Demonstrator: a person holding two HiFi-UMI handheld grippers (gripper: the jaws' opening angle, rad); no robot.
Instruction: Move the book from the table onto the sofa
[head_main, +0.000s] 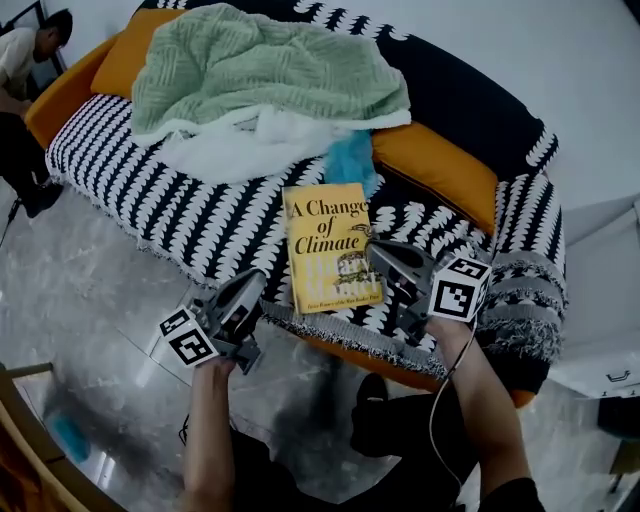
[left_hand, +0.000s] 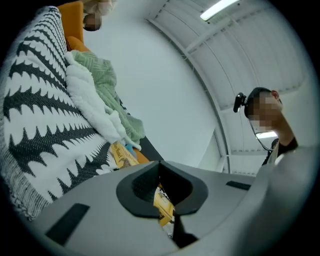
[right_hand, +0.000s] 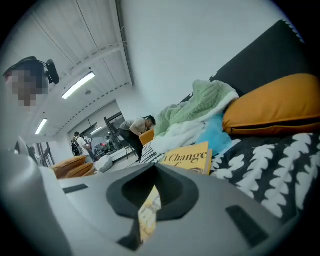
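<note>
Nearest, in the head view, the left gripper (head_main: 252, 285) sits at about 7 o'clock from the book (head_main: 328, 245), clear of it. The right gripper (head_main: 376, 252) is at about 4 o'clock with its tips over the book's right edge; whether they touch it cannot be told. Each gripper's own view adds what the head view lacks: the left gripper (left_hand: 162, 195) and right gripper (right_hand: 150, 200) both have their jaws drawn together on nothing, with only a yellow sliver of book showing through the slit. The book lies flat, cover up, on the sofa (head_main: 130, 170), near the front edge of its black-and-white throw. It is yellow, titled "A Change of Climate" in dark letters. Only the right gripper view (right_hand: 187, 159) shows its page edge. Beyond, at 12 o'clock, lie a blue cloth (head_main: 352, 160), a white blanket (head_main: 240, 145) and a green blanket (head_main: 260, 65), with an orange cushion (head_main: 435, 165) at 2 o'clock.
</note>
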